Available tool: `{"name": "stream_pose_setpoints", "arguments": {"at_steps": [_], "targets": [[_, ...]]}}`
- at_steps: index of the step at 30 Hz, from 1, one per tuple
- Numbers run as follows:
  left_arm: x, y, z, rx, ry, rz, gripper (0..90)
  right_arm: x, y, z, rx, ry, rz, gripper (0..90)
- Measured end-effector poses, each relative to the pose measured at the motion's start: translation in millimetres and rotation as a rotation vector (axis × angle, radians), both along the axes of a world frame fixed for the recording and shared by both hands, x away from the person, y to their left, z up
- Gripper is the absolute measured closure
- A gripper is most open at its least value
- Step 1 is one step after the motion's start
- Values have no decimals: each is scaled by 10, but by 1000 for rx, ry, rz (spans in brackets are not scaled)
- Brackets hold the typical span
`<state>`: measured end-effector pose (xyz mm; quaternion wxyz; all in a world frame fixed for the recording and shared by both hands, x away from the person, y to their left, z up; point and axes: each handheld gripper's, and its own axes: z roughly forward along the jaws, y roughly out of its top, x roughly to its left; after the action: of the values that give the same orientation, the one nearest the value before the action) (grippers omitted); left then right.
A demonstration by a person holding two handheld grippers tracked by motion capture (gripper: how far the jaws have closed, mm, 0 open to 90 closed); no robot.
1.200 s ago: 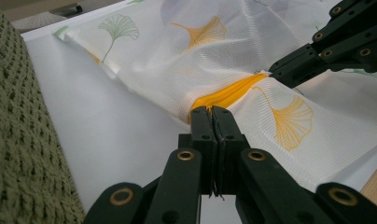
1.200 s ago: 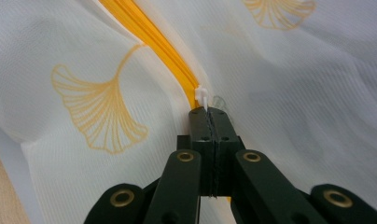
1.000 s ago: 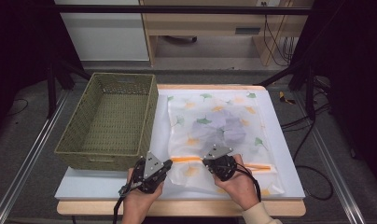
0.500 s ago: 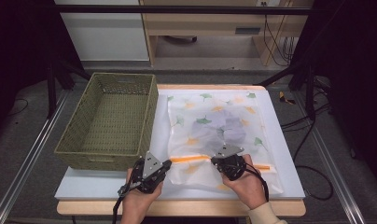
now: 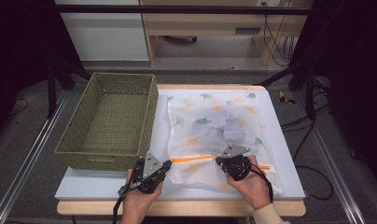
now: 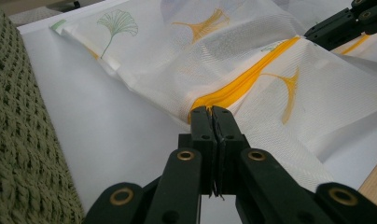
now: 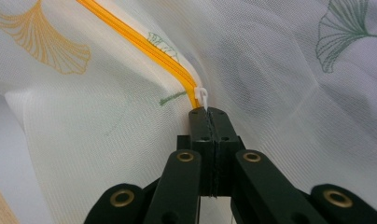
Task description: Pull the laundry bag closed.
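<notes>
Mesh bag [image 5: 217,135], white w/ green and orange ginkgo-leaf print, lies flat on the white worktop [image 5: 84,184], just right of the green woven basket [image 5: 109,123]. Something pale purple/grey shows through the mesh near the bag's middle; can't tell what it is. Basket interior looks bare, its long side running alongside the bag's left edge.

Orange zipper [image 5: 191,159] runs across the bag's near end, between the two grippers.

Left gripper [image 5: 164,165] is at the zipper's left end, near the basket's front corner. In the left gripper view its jaws are pressed together on the fabric right at the zipper end [image 6: 210,100], so it's pinching the bag there. Right gripper shows at that view's top right corner [image 6: 345,23].

Right gripper [image 5: 219,161] sits farther right along the zipper. In the right gripper view the jaws are closed tight, tips at the small white zipper pull [image 7: 202,96]; looks clamped on the pull's tab, though contact is hidden by the jaw tips.

A hand holds each gripper, forearms coming in over the worktop's wooden front edge.
</notes>
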<state>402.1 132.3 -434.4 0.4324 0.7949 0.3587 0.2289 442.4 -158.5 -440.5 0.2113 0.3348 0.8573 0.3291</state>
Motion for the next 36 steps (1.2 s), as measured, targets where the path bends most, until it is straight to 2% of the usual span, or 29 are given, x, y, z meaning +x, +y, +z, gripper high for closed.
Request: {"name": "stream_pose_setpoints", "arguments": {"at_steps": [19, 36], "targets": [[-9, -11, 1, 7, 0, -4, 887, -21, -128, -1, 2, 0, -27, 900], [-27, -16, 33, -4, -8, -3, 887, -25, -195, -9, 0, -3, -43, 900]]}}
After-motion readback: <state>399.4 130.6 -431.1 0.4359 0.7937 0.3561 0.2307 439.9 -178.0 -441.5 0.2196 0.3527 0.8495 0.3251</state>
